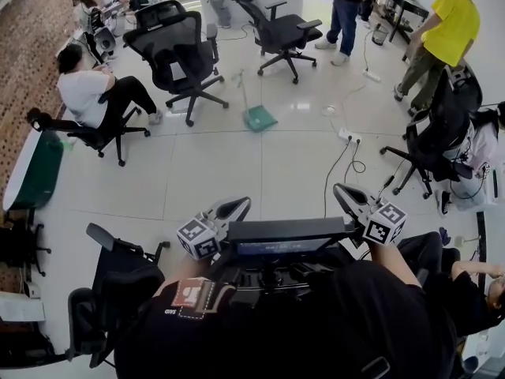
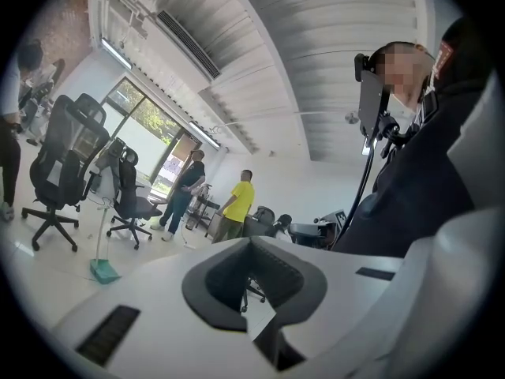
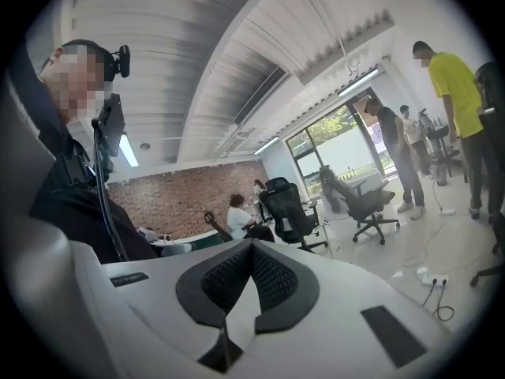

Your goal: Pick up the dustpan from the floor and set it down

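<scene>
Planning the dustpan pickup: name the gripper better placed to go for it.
Left, probably: the dustpan lies far ahead, closer in line with the left gripper, whose view shows it.

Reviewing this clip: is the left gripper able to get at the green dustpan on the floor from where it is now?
Probably not yet. The dustpan lies far off by the office chairs, while the left gripper is held close to the person's body, jaws together. Bare floor lies between them.

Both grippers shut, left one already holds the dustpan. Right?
No. The left gripper is shut but empty, like the right gripper. The head view shows the dustpan out on the floor, far from both.
</scene>
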A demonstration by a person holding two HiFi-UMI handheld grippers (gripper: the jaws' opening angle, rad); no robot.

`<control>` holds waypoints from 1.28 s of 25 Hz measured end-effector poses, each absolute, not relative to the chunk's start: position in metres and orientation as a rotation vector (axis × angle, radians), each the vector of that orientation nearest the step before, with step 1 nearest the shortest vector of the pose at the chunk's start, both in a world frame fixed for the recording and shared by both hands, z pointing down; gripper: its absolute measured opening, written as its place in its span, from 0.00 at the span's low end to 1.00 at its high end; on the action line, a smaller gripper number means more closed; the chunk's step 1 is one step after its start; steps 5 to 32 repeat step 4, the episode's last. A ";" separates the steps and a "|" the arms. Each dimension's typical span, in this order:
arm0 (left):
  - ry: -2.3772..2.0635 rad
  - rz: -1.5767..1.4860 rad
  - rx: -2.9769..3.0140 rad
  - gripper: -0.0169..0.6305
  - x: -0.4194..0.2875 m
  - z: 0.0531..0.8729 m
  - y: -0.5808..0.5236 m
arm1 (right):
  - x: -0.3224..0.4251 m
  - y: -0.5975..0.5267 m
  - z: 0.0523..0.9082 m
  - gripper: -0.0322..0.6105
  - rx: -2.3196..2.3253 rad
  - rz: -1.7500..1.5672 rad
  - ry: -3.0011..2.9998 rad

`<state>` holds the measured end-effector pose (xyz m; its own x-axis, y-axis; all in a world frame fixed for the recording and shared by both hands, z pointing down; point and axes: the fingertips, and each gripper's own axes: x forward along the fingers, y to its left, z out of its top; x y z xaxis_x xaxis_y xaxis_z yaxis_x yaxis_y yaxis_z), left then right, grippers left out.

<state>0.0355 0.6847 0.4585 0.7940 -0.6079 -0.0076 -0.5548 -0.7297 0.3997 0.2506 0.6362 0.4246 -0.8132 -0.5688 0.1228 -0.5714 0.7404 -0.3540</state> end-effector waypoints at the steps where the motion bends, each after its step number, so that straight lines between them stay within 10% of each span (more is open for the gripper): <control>1: -0.883 -0.196 2.603 0.03 0.031 0.460 0.681 | 0.245 0.632 0.427 0.06 0.957 0.593 -2.927; 32: -0.886 -0.195 2.603 0.03 0.015 0.469 0.669 | 0.229 0.621 0.435 0.06 0.949 0.580 -2.934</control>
